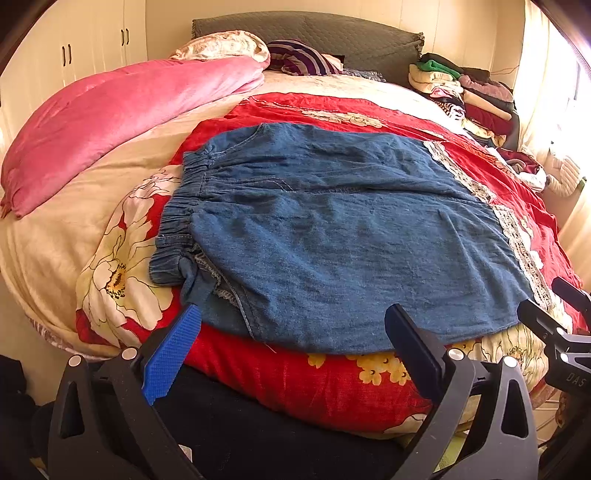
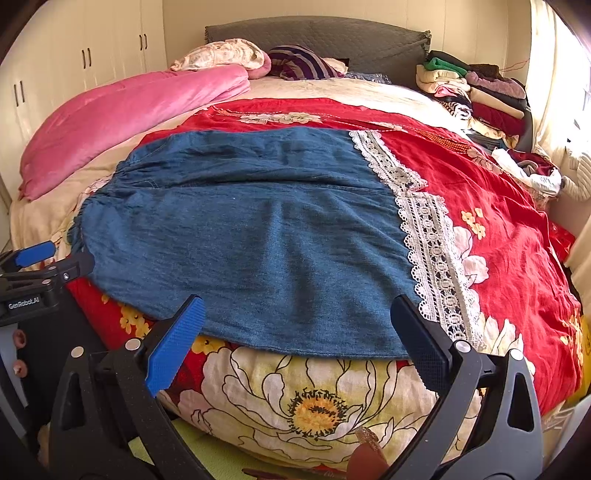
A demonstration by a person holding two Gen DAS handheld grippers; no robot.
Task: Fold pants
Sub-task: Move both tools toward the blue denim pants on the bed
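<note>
Blue denim pants (image 1: pixel 332 229) with an elastic waistband at the left and white lace trim (image 2: pixel 428 243) at the right lie flat on the red floral quilt, folded leg on leg. They also show in the right wrist view (image 2: pixel 251 236). My left gripper (image 1: pixel 291 317) is open and empty at the near edge of the pants, by the crotch end. My right gripper (image 2: pixel 299 314) is open and empty at the near edge, close to the lace hem. Each gripper shows at the edge of the other's view.
The red floral quilt (image 1: pixel 295 376) covers the bed. A pink duvet (image 1: pixel 110 118) lies at the left. Stacked folded clothes (image 1: pixel 465 92) sit at the back right by the grey headboard (image 1: pixel 332 33). White wardrobes stand at the left.
</note>
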